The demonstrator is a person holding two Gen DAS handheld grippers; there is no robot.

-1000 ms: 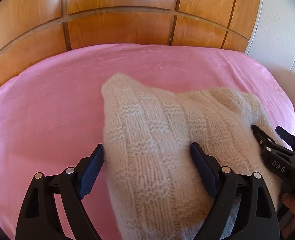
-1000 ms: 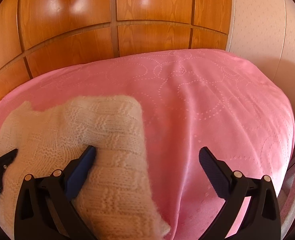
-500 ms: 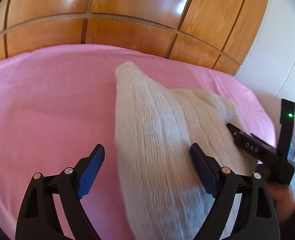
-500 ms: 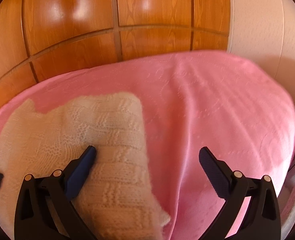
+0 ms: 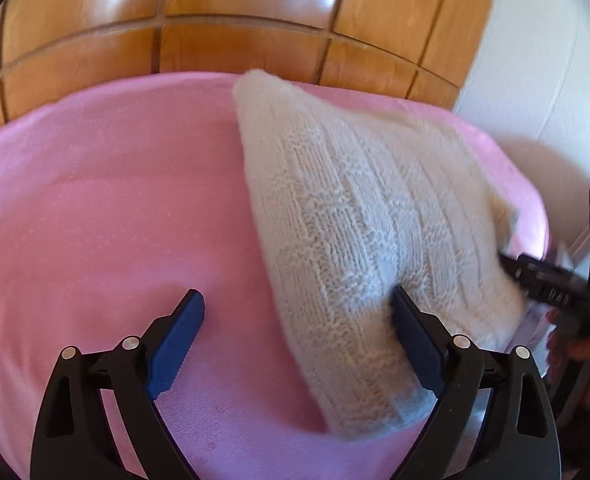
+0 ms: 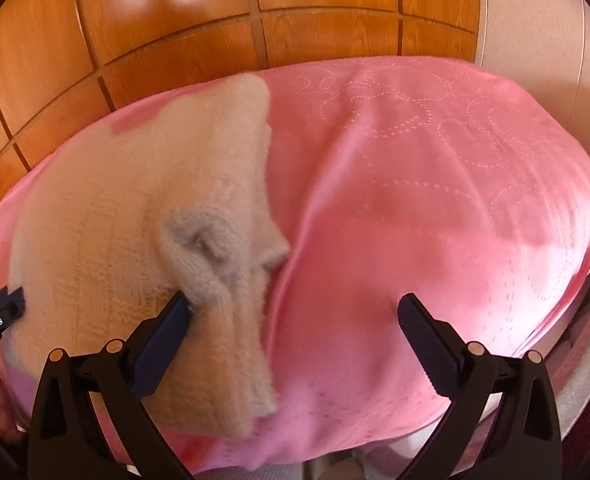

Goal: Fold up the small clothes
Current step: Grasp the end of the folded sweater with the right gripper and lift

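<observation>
Both tools spread apart, left tool, right tool, cream knit blurred, near edge cut off.

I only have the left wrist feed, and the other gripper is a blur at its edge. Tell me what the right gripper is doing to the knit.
Observer: The right gripper is open; nothing is clamped between its fingers.
Operator: Say where it touches the garment.
Observer: Its left finger presses against a bunched-up hump of the cream knit garment; the other finger stands over bare pink sheet.
Operator: Describe the sheet on that side.
Observer: A long crease runs through it along the garment's right edge.
</observation>
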